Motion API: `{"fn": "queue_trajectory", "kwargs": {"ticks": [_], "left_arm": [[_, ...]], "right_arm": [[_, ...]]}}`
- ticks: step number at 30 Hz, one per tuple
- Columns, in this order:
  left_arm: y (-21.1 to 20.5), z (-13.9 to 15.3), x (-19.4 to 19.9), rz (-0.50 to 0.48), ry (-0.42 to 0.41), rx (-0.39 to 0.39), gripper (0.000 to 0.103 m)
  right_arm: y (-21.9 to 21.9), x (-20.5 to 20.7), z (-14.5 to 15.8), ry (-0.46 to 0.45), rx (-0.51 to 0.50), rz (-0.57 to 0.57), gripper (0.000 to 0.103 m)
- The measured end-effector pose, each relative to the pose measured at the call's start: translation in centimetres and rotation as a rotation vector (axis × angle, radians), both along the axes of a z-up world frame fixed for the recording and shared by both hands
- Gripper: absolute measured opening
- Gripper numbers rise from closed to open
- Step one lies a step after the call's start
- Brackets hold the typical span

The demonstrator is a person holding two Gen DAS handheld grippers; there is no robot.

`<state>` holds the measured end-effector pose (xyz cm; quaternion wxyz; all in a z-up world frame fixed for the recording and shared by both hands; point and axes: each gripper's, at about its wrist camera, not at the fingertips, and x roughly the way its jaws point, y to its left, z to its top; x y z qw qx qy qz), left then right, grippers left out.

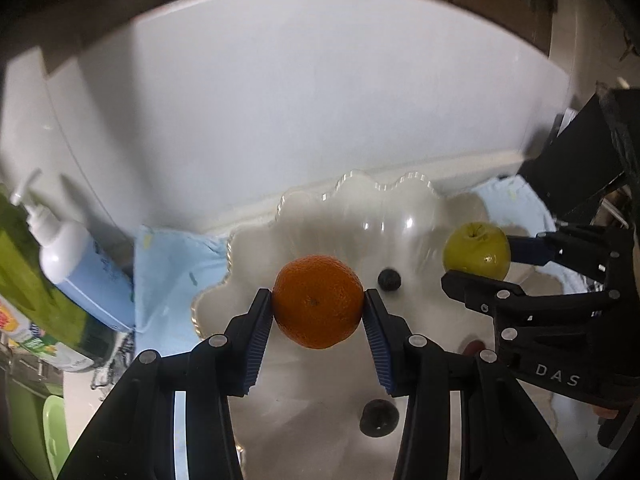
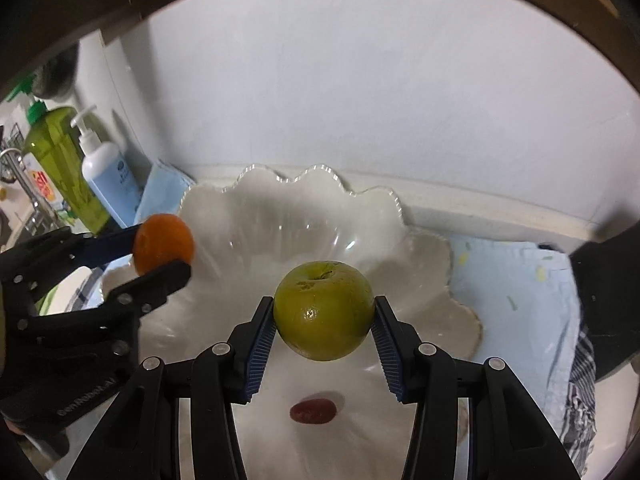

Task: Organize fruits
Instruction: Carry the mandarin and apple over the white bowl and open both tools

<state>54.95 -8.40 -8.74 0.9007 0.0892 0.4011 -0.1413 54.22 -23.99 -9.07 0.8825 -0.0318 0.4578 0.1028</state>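
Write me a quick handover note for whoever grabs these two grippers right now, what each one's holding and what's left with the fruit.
Left gripper: shut on the orange, held over the scalloped bowl.
Right gripper: shut on the green apple, also over the bowl.
In the bowl already: two small dark fruits and a reddish one.
Done: both fruits picked up and brought over the bowl.
Left: probably lower each into the bowl, clear of the small fruits, then release.
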Motion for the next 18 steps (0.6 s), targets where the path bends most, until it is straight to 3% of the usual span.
{"fn": "queue_trajectory", "kwargs": {"ticks": [5, 13, 14, 16, 18], "left_arm": [[0.0, -1.6, 1.3, 0.009, 0.068, 0.012, 0.045], [0.5, -2.2, 1.5, 0.025, 0.097, 0.000, 0.047], [0.5, -2.2, 1.6, 0.027, 0.102, -0.001, 0.048], [0.7, -1.9, 1.6, 0.035, 0.094, -0.012, 0.065], [0.8, -1.3, 1.2, 0.041, 0.065, -0.010, 0.066]], "right_arm": [[0.2, 1.4, -2.1, 0.111, -0.021, -0.009, 0.049], [0.8, 1.7, -3.7, 0.170, -0.054, 0.002, 0.051], [0.7, 1.7, -3.7, 0.166, -0.056, 0.004, 0.052], [0.7, 1.4, -3.3, 0.148, -0.075, -0.005, 0.059], [0.9, 1.0, -2.7, 0.112, -0.103, -0.014, 0.060]]}}
